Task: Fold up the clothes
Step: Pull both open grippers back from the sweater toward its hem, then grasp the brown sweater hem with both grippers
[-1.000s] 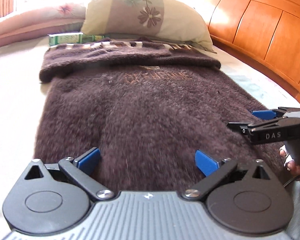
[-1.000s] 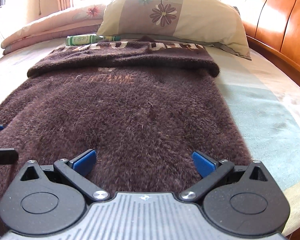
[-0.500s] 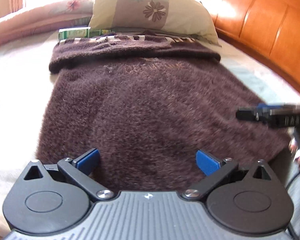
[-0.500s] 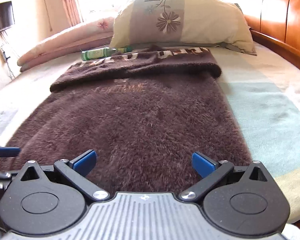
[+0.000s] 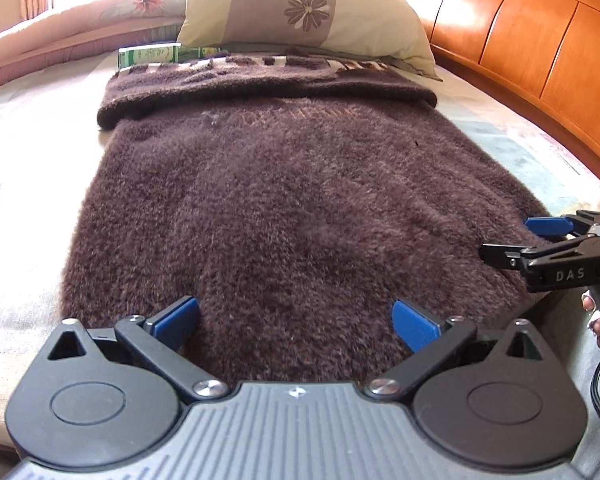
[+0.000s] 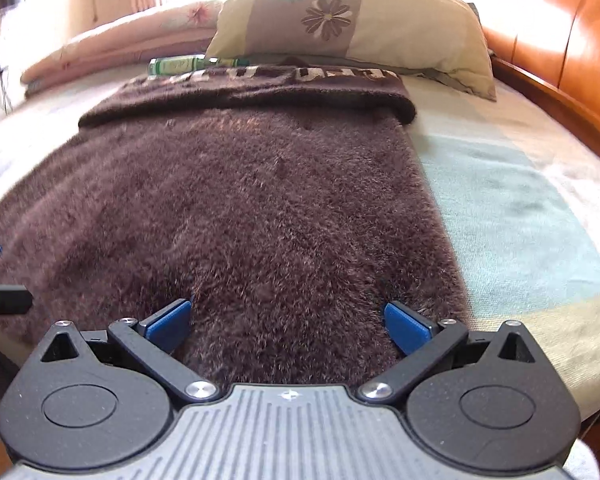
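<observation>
- Fuzzy dark-brown sweater (image 5: pixel 292 200) lies flat on the bed (image 6: pixel 520 208), far end folded over near the pillow (image 5: pixel 304 8).
- Left gripper (image 5: pixel 296 320) and right gripper (image 6: pixel 288 320) both spread wide at its near hem.

sweater (image 5: pixel 300 208): dark brown, fuzzy, pale lettered band | pillow (image 5: pixel 308 8): cream, mauve panel, brown flower | headboard (image 5: pixel 540 40): orange wood | bottle (image 6: pixel 176 66): green | tool pads (image 5: pixel 414 326): blue

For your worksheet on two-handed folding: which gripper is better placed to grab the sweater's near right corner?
Right. The right gripper, open, sits at the sweater hem by its right edge; the left gripper is nearer the left side.
</observation>
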`<state>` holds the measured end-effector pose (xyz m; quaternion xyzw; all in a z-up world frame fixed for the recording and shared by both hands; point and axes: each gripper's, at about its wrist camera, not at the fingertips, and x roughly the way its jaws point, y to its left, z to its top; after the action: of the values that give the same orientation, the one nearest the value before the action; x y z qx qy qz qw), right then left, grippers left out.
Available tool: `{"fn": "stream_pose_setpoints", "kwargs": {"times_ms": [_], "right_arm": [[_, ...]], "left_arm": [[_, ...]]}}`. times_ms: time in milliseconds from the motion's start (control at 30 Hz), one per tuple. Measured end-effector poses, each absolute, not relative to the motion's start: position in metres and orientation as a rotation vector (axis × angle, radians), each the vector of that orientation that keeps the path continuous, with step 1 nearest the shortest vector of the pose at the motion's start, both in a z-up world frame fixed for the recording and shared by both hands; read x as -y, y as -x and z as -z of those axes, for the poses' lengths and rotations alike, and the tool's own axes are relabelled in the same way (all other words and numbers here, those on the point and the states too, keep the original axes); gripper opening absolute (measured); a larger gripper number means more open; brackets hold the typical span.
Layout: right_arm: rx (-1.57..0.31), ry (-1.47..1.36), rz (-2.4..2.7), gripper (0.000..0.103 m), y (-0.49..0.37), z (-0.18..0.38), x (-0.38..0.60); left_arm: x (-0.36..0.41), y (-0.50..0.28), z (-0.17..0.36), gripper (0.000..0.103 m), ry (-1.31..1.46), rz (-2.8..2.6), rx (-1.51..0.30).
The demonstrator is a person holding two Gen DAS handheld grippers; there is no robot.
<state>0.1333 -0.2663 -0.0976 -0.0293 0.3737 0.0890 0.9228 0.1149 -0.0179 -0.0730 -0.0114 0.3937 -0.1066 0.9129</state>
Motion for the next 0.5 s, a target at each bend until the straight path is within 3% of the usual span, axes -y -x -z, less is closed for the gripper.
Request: {"fn": "stream_pose_setpoints", "kwargs": {"times_ms": [200,500], "right_arm": [[-0.814,0.056,-0.161,0.103,-0.137,0.094,0.266],[-0.838,0.129,-0.231,0.103,-0.13,0.078,0.258]], "left_arm": [[0.018,-0.117,0.068,0.102,0.014,0.179,-0.854],[0.042,-0.113,0.051,0.101,-0.232,0.22,-0.783]]}}
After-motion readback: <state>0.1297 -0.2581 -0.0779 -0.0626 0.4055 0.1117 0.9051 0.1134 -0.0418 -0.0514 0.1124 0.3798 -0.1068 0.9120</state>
